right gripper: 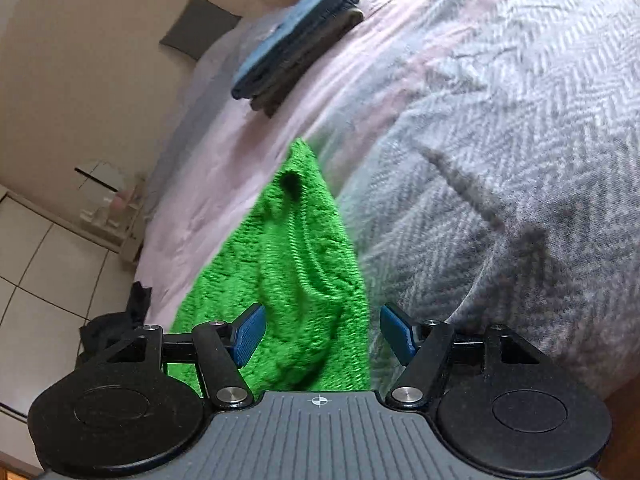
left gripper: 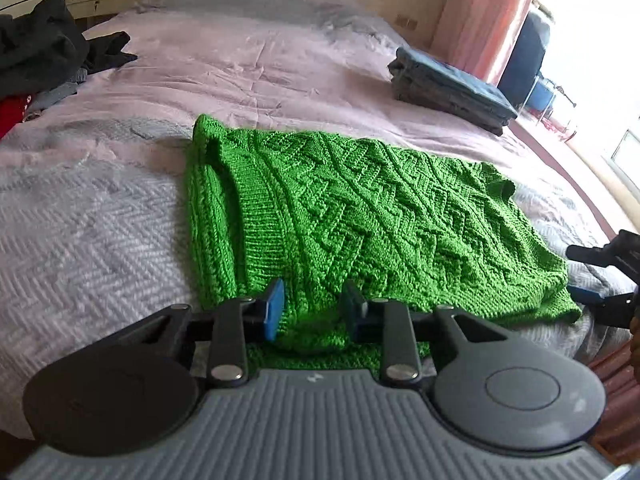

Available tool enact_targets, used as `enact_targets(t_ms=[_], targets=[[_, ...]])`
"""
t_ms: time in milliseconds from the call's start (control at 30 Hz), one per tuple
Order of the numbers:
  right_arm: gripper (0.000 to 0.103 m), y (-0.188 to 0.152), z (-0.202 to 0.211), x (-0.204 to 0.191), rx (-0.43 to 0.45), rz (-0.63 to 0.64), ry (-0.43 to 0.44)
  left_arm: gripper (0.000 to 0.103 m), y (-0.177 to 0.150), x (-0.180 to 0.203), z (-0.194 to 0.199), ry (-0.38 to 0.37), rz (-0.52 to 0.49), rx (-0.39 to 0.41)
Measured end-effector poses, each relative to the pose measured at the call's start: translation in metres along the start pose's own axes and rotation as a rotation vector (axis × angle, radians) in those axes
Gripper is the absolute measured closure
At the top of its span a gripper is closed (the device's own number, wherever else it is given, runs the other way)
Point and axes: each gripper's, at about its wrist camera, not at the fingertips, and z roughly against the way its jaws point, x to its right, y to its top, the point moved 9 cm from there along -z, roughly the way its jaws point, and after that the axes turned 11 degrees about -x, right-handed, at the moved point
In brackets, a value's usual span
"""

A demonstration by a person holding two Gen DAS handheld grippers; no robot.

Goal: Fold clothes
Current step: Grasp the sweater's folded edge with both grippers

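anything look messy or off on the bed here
The green sweater lies fairly flat, near corners slightly rumpled. The folded stack is neat. The only mess is a loose heap of dark clothes at the far left of the bed, still unfolded.

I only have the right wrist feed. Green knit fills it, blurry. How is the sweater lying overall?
Observer: In the left wrist view the green sweater lies flat on the bed, already folded over into a rough rectangle.
Operator: Where's the left gripper?
Observer: The left gripper is at the sweater's near edge, jaws open with knit between them.
Operator: Any unfolded clothes left?
Observer: Yes, a loose pile of dark clothes sits at the far left of the bed, with something red under it.
Operator: Right gripper?
Observer: The right gripper is open over the sweater's edge.
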Motion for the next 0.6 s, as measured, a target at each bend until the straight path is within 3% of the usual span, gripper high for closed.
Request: enact_targets(t_ms=[133, 267, 367, 467, 533, 600], targets=[[0.043, 0.001, -0.009, 0.004, -0.038, -0.012, 0.003, 0.077, -0.007, -0.006, -0.01, -0.012, 0.016, -0.022], [0.049, -0.006, -0.024, 0.003, -0.09, -0.043, 0.095, 0.077, -0.007, -0.007, -0.011, -0.021, 0.02, -0.022], [0.068, -0.011, -0.033, 0.014, -0.091, -0.117, 0.138, 0.077, -0.007, -0.008, -0.011, -0.034, 0.034, -0.02], [0.08, -0.011, -0.031, 0.021, -0.083, -0.164, 0.159, 0.077, -0.007, -0.011, -0.01, -0.055, 0.053, -0.018], [0.082, -0.01, -0.03, 0.019, -0.086, -0.158, 0.131, 0.077, -0.006, -0.013, -0.008, -0.071, 0.07, -0.015], [0.083, -0.009, -0.03, 0.009, -0.091, -0.1, 0.034, 0.077, -0.004, -0.015, -0.006, -0.088, 0.088, -0.012]])
